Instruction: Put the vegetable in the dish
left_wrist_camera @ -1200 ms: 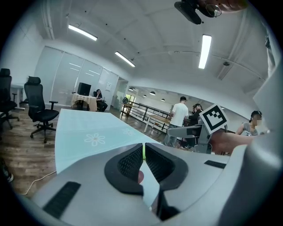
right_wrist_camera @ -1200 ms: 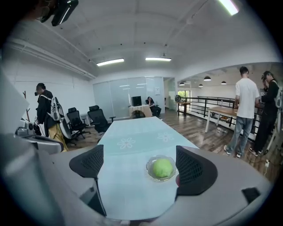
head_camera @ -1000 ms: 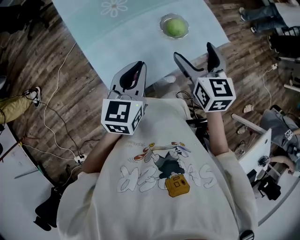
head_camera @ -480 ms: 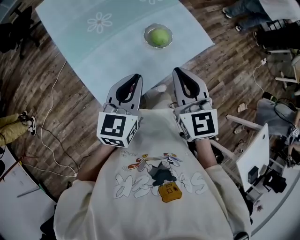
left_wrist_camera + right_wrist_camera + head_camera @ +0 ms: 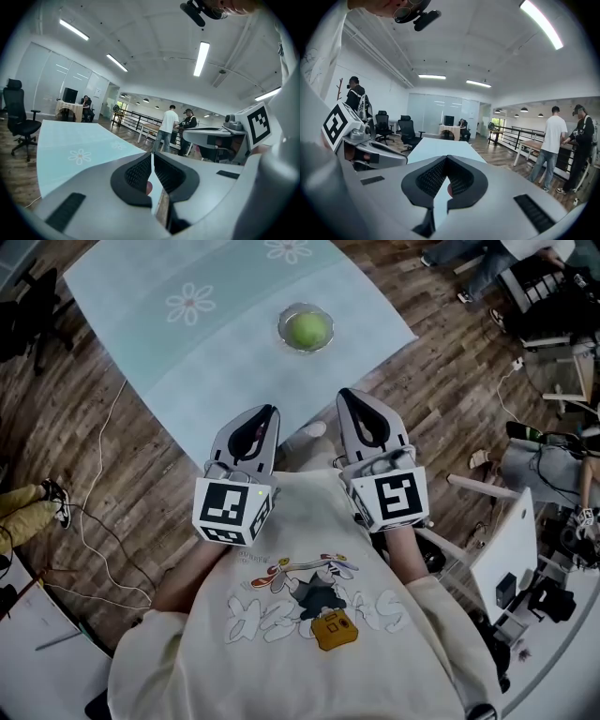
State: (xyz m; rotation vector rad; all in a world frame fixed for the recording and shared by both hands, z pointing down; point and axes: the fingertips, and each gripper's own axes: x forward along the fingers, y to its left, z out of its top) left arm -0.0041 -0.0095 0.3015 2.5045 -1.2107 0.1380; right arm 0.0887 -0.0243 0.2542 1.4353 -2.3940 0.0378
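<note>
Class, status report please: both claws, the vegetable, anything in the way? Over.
Left claw shut, empty. Right claw shut, empty; both at the person's chest. Green vegetable sits in the glass dish. Nothing in the way.

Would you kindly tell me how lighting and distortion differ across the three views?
Head view: even, soft light, no hard shadows on the table, only mild bowing. Left gripper view: strong fisheye with black corners, ceiling lamp blown out white. Right gripper view: same fisheye and dark corners, strip light glaring at the top.
</note>
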